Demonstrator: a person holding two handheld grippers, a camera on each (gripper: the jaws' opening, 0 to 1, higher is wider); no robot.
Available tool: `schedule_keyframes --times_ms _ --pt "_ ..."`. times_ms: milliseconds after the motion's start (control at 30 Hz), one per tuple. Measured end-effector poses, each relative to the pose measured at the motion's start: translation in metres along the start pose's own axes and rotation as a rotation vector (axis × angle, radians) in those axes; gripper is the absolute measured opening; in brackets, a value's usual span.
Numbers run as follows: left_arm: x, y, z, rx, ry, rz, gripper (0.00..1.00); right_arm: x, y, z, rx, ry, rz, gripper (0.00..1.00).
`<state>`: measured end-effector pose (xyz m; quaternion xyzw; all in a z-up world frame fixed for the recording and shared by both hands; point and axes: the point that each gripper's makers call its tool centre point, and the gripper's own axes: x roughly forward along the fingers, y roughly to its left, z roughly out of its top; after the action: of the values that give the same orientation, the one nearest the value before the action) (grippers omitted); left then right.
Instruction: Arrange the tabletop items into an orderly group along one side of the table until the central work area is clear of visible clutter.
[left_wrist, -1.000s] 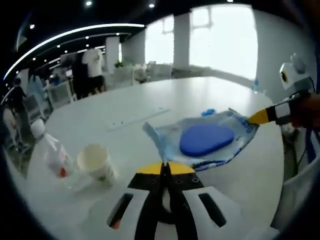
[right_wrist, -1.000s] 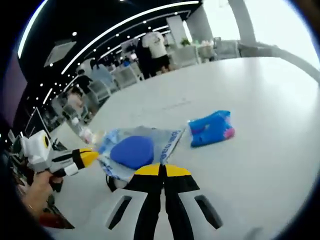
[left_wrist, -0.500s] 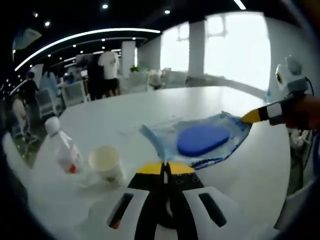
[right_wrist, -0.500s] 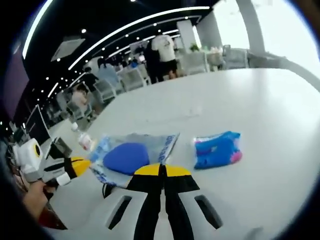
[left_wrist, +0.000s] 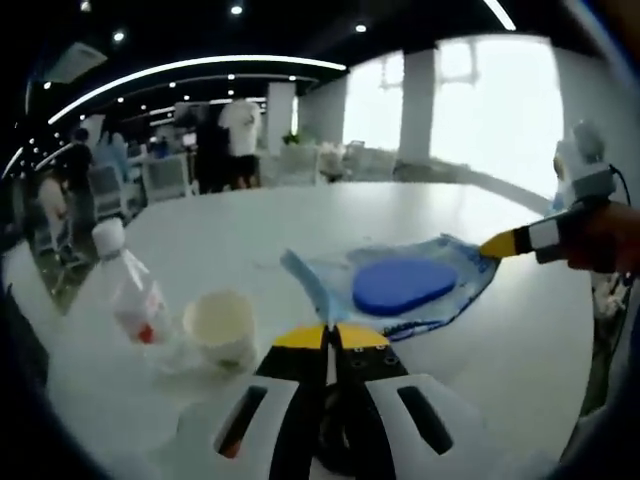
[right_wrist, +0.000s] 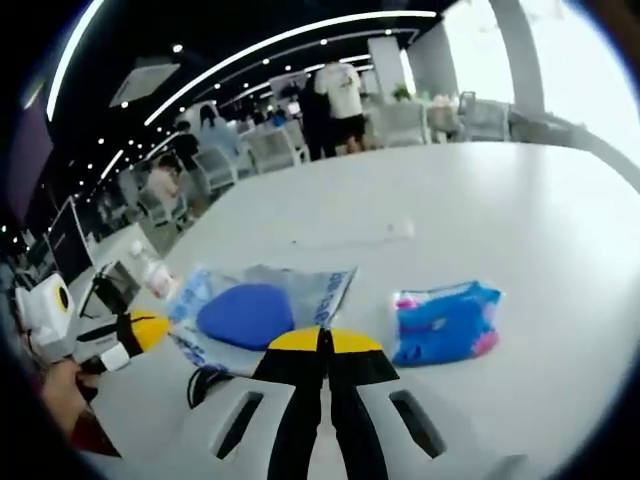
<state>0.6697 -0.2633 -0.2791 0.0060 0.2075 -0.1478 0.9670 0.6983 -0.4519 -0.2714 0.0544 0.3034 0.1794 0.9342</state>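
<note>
Item 1 — my left gripper (left_wrist: 329, 333): jaws pressed together on the near edge of the clear bag (left_wrist: 400, 290), which lies flat on the white table (left_wrist: 250, 230) with a blue oval pad (left_wrist: 404, 285) inside.

Item 2 — my right gripper (right_wrist: 321, 338): jaws closed on the bag's opposite edge; in the left gripper view it reaches in from the right.

Item 3: paper cup (left_wrist: 220, 325), just beside my left jaws, near the table's edge.

Item 4: plastic bottle (left_wrist: 132, 290), tilted, just beyond the cup.

Item 5: blue packet (right_wrist: 446, 322), beside the bag, apart from it.

Open room: bare tabletop stretches beyond the bag toward the far edge.
</note>
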Motion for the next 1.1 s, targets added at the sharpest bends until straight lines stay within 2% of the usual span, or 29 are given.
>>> schedule_keyframes --times_ms 300,533,1100 --pt "0.019 0.009 -0.007 0.002 0.001 0.036 0.00 0.026 -0.007 -0.005 -0.010 0.017 0.000 0.01" --pt "0.039 0.010 -0.021 -0.013 0.022 0.039 0.00 0.044 -0.018 -0.011 -0.021 0.041 -0.006 0.01" --pt "0.058 0.025 -0.045 -0.047 0.049 0.092 0.00 0.086 -0.022 -0.028 -0.073 0.061 0.002 0.01"
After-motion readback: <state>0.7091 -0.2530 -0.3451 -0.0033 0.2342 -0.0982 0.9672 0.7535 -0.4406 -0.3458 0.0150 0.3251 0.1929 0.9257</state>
